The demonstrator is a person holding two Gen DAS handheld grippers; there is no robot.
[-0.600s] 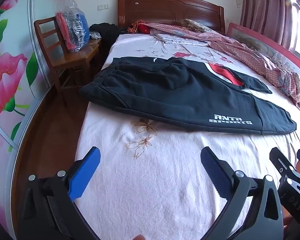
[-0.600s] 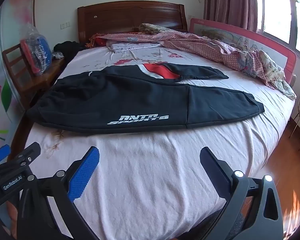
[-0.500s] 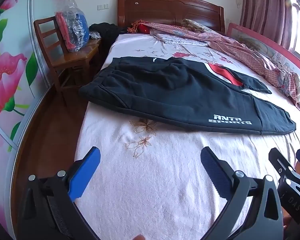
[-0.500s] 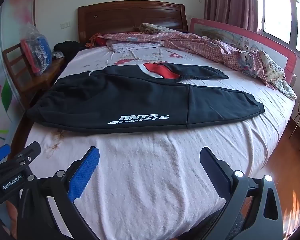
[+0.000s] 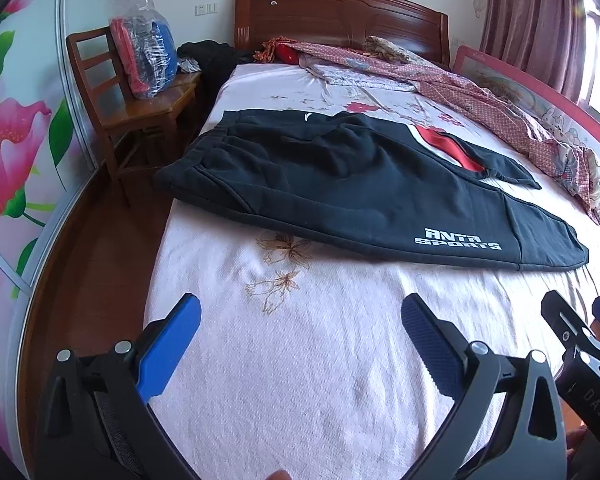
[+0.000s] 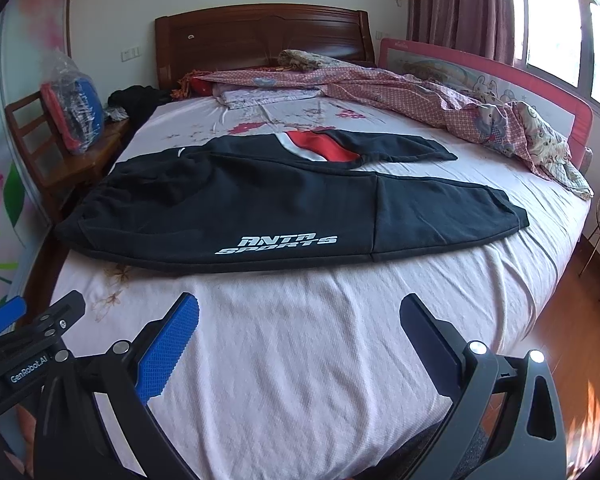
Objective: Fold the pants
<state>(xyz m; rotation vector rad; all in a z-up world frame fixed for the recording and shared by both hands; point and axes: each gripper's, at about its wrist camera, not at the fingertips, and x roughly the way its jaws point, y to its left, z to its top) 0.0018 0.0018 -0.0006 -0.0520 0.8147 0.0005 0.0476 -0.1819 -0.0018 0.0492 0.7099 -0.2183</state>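
Nothing moved; both jaws wide, empty, short of pants (image 5: 340,184).

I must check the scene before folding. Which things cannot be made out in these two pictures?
- Black sports pants with white lettering: underside hidden against the pink bedsheet, both views.
- Clear plastic bag on the wooden chair: contents blurred by wrinkled plastic.
- Dark clothing pile beside the wooden headboard: too dark to identify.
- Right gripper: in the left view, cut by the edge.

Wooden bed (image 5: 340,12) against a white wall, chair (image 5: 112,104) beside it, daylit curtained window (image 6: 556,28).
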